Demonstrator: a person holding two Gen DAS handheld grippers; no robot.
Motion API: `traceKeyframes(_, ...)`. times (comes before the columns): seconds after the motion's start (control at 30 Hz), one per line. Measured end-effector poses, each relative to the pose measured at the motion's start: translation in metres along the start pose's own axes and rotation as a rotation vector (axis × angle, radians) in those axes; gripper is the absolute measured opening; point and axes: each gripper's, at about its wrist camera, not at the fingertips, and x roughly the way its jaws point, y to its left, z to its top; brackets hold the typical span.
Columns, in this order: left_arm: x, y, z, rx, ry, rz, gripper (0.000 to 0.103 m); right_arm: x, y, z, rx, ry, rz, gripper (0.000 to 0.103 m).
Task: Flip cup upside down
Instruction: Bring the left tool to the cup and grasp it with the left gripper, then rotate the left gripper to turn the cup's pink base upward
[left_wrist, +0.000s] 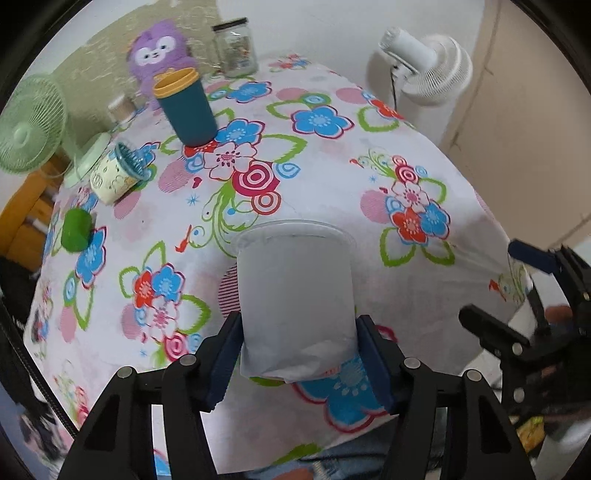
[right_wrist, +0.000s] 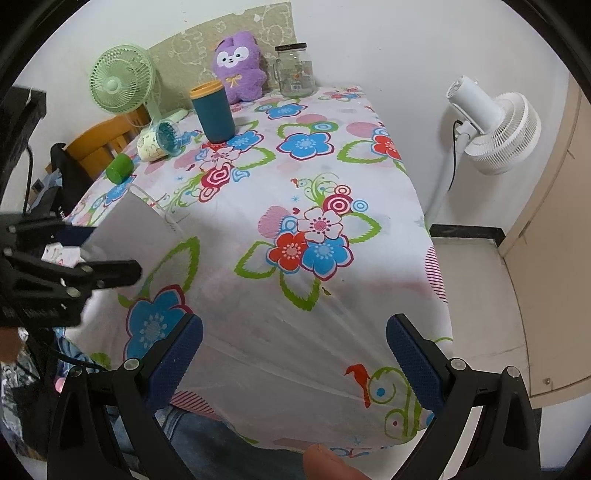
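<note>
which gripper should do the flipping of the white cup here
Left. The left gripper is already shut on the white cup, its blue pads against both sides. The right gripper hangs open and empty over the tablecloth, off to the side.

1. The left gripper's (left_wrist: 297, 354) blue pads are covering both sides of the white cup (left_wrist: 295, 295) near its base, hiding whether the base is closed.
2. In the right wrist view the left gripper (right_wrist: 70, 254) is blocking the white cup's (right_wrist: 136, 229) lower part.
3. The green fan (left_wrist: 27, 129) is running off the picture's left edge.
4. The glass jar's (left_wrist: 236, 48) contents are blurring beyond telling.
5. The fallen cream cup's (left_wrist: 114, 175) print is staying too small to read.
</note>
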Motion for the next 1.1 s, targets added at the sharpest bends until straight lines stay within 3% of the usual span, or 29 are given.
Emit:
traceKeyframes(0.27,-0.008,0.002,0.018,0.170,0.120,0.072,0.064,0.006,0.002,0.002,0.010,-0.002,0.030,0.101)
traceKeyframes(0.43,0.001,0.007,0.021,0.255,0.262,0.104,0.064,0.004,0.008,0.003,-0.013,-0.019,0.049,0.101)
traceKeyframes(0.57,0.003,0.010,0.024,0.281,0.373,0.081,0.064,0.005,0.012,0.003,-0.027,-0.024,0.058,0.101)
traceKeyframes(0.93,0.012,0.001,0.029,0.506,0.612,0.242,0.064,0.005,0.029,-0.001,-0.097,-0.041,0.097,0.101)
traceKeyframes(1.1,0.038,0.004,0.033,0.532,0.757,0.229,0.065,0.008,0.034,-0.004,-0.102,-0.040,0.116,0.101)
